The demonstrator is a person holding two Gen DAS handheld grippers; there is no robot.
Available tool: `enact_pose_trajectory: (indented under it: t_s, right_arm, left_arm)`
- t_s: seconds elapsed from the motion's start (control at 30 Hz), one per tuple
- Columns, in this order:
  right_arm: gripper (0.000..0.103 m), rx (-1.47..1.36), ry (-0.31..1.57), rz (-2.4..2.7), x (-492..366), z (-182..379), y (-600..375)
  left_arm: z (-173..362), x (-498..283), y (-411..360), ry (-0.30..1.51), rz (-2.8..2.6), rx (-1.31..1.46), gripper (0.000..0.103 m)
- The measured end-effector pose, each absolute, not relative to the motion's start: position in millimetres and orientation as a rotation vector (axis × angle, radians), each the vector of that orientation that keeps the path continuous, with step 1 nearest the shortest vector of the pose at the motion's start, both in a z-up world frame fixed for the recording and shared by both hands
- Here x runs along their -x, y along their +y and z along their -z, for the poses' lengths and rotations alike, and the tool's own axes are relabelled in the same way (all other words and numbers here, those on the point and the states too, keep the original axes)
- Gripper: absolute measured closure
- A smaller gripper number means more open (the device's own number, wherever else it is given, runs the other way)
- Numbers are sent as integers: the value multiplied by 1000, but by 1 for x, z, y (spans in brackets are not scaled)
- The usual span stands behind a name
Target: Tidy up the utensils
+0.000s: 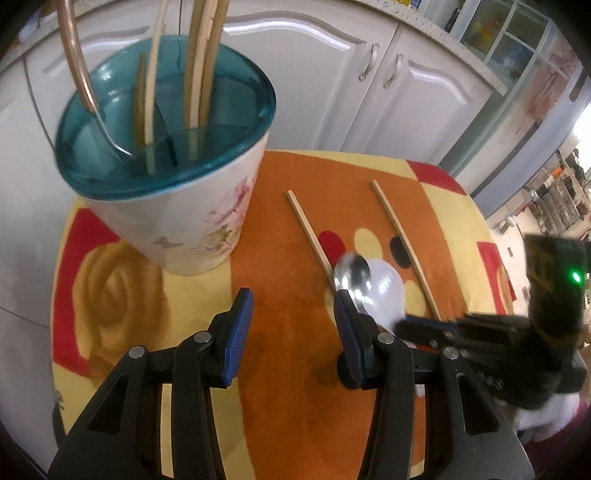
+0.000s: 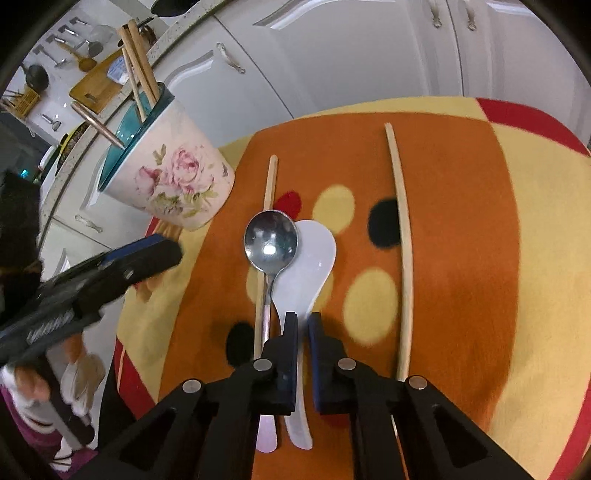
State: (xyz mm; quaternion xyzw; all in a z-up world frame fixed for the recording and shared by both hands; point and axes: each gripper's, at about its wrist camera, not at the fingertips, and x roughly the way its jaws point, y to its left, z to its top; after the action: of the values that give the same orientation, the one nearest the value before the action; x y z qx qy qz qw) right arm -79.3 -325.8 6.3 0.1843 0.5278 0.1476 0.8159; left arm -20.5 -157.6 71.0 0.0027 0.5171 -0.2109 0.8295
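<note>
Pinching the white ceramic spoon [image 2: 314, 251] beside the floral utensil holder [image 2: 173, 173], right hand-held gripper [image 2: 303, 321] clamped, left hand-held gripper [image 1: 293, 306] apart and empty; metal spoon [image 2: 271, 240], two chopsticks remaining.

This is a home kitchen. White cabinet doors [image 1: 332, 92] with curved metal handles [image 1: 373, 61] fill the top of the frame under a speckled countertop edge [image 1: 439, 29]. At upper left in the right wrist view, ladles and spatulas [image 2: 74, 48] hang on the wall beside a wooden cutting board [image 2: 98, 86]. A floral utensil holder [image 2: 173, 173] stands on the patterned tablecloth [image 2: 461, 221].
</note>
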Motion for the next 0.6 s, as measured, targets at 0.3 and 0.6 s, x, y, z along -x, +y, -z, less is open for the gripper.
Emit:
enact_pose_trajectory:
  t_s: [0.3, 0.6]
  right_arm:
    - [99, -460, 1134, -286, 116, -5, -333]
    - [99, -482, 1134, -293, 116, -3, -336]
  left_arm:
    - [-50, 23, -180, 1155, 557, 10, 59]
    - [-48, 26, -208, 1169, 699, -54, 59]
